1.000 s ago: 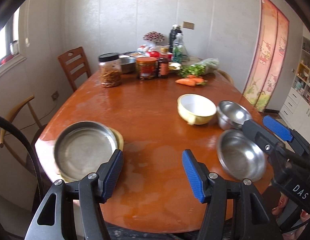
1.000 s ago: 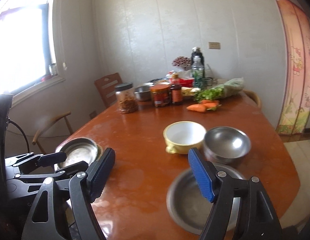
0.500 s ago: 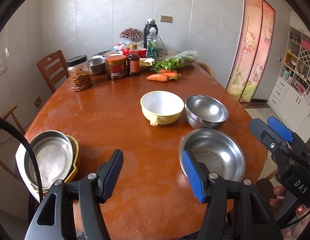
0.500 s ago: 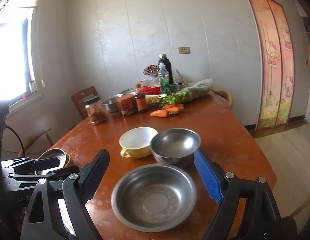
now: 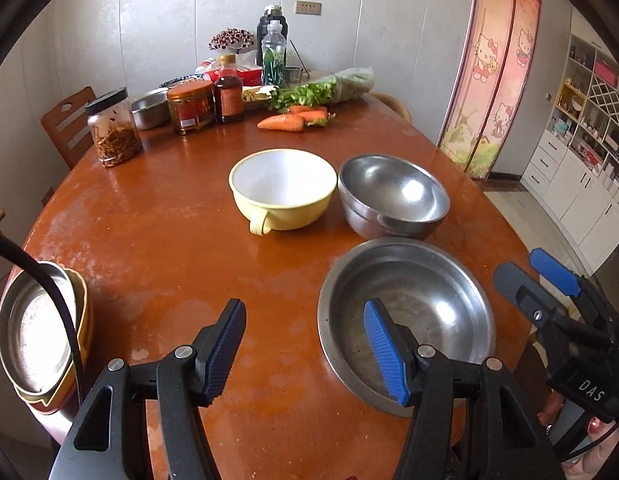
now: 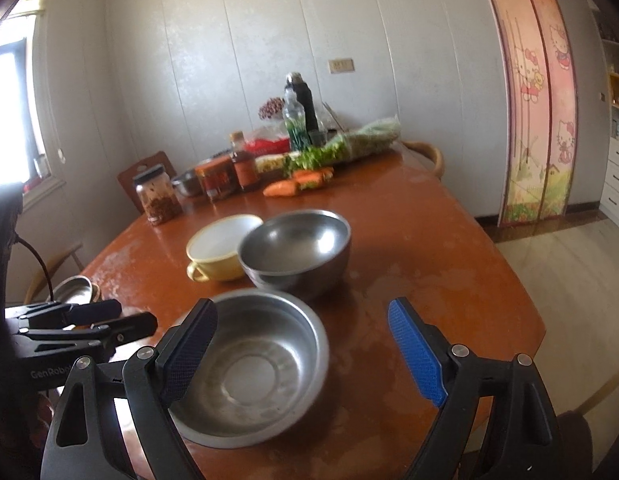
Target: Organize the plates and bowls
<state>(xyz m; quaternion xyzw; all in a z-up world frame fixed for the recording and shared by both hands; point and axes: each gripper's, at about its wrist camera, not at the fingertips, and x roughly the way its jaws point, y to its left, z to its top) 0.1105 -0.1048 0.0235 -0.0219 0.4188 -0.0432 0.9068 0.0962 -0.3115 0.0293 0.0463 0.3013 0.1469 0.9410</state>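
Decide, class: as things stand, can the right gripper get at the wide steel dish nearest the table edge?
Probably yes. The right gripper stands open and empty just above the wide steel dish, with nothing between them. The deeper steel bowl sits close behind, hardly in the way.

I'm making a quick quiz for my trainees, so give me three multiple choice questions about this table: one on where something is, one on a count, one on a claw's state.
1. Where is the yellow bowl?
A. left of the deep steel bowl
B. inside it
C. on a chair

2. How many carrots lie on the table?
A. none
B. a few
C. a dozen

3. The right claw is:
A. shut on a jar
B. open and empty
C. shut on a bowl

Key: A, they sit side by side; B, a small orange cluster; B, nothing between its fingers.
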